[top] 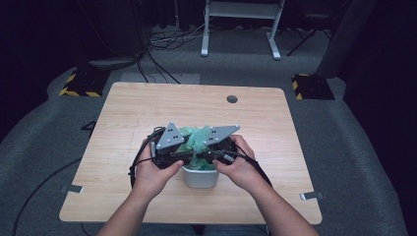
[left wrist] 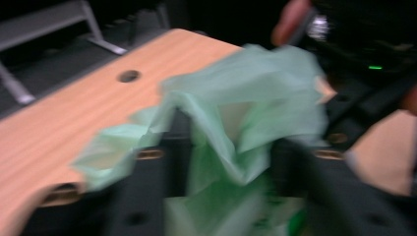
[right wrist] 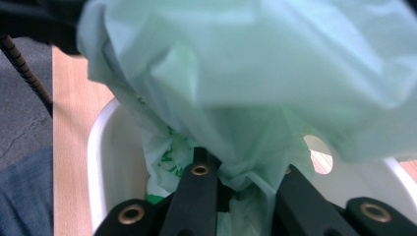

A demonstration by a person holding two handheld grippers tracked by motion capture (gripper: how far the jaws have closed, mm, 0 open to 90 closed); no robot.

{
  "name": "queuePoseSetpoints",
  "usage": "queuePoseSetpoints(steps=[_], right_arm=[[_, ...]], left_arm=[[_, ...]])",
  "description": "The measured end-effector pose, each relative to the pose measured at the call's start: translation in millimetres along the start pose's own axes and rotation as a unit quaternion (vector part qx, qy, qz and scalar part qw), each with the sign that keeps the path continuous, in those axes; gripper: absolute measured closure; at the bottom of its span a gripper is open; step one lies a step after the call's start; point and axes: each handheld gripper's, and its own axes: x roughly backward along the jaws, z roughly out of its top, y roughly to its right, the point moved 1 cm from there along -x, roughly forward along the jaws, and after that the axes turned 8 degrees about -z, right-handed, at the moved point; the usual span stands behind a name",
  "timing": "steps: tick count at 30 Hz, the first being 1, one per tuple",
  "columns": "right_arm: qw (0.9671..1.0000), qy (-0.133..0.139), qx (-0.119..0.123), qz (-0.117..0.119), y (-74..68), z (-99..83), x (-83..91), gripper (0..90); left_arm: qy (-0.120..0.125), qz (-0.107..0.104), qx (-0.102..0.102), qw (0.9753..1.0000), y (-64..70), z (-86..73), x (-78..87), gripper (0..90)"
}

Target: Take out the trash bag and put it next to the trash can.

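A small white bin (top: 200,178) stands near the table's front edge, and a pale green plastic bag (top: 196,139) billows up out of it. Both grippers meet over the bin's mouth. My right gripper (top: 205,155) (right wrist: 246,173) is shut on a bunched fold of the green bag (right wrist: 246,73), just above the white bin's rim (right wrist: 110,162). My left gripper (top: 189,156) (left wrist: 231,142) has its jaws apart, with loose film of the green bag (left wrist: 246,103) draped over and between them. This view is blurred. The right gripper's black body (left wrist: 366,73) is close on the other side of the bag.
The wooden table (top: 147,103) has a round cable hole (top: 232,99) (left wrist: 129,75) at its far side. Metal brackets (top: 312,195) stick out at the front corners. Cables trail off the left edge, and a white stand (top: 241,24) is on the floor beyond.
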Motion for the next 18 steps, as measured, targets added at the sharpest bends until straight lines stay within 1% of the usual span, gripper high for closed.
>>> queuePoseSetpoints(steps=[2,4,5,9,10,12,18], right_arm=[[1.0,0.004,-0.003,-0.004,0.0,-0.6,1.5,88.8],[0.9999,0.009,-0.012,-0.005,0.9,-1.4,3.1,88.9],[0.9997,0.013,-0.019,-0.006,2.0,-1.9,4.1,88.9],[0.9987,0.036,-0.034,-0.009,4.8,-1.3,10.8,89.0],[0.9983,0.045,-0.036,-0.011,4.8,-0.4,13.8,89.0],[0.9979,0.052,-0.035,-0.017,4.6,1.5,17.7,89.0],[0.9965,0.069,-0.042,-0.021,7.7,9.2,27.6,88.7]], left_arm=[[0.014,0.008,0.008,0.9998,-4.0,-2.7,7.3,37.6],[0.024,0.015,0.016,0.9995,-8.3,-6.3,16.3,34.4],[0.024,0.017,0.017,0.9994,-9.7,-7.6,19.4,34.0],[0.026,0.03,0.024,0.9989,-17.9,-15.1,35.4,33.0],[0.027,0.032,0.024,0.9988,-19.4,-16.4,37.9,32.8],[0.026,0.038,0.026,0.9986,-22.2,-19.9,43.5,32.8],[0.027,0.044,0.029,0.9982,-24.0,-30.8,56.3,32.3]])
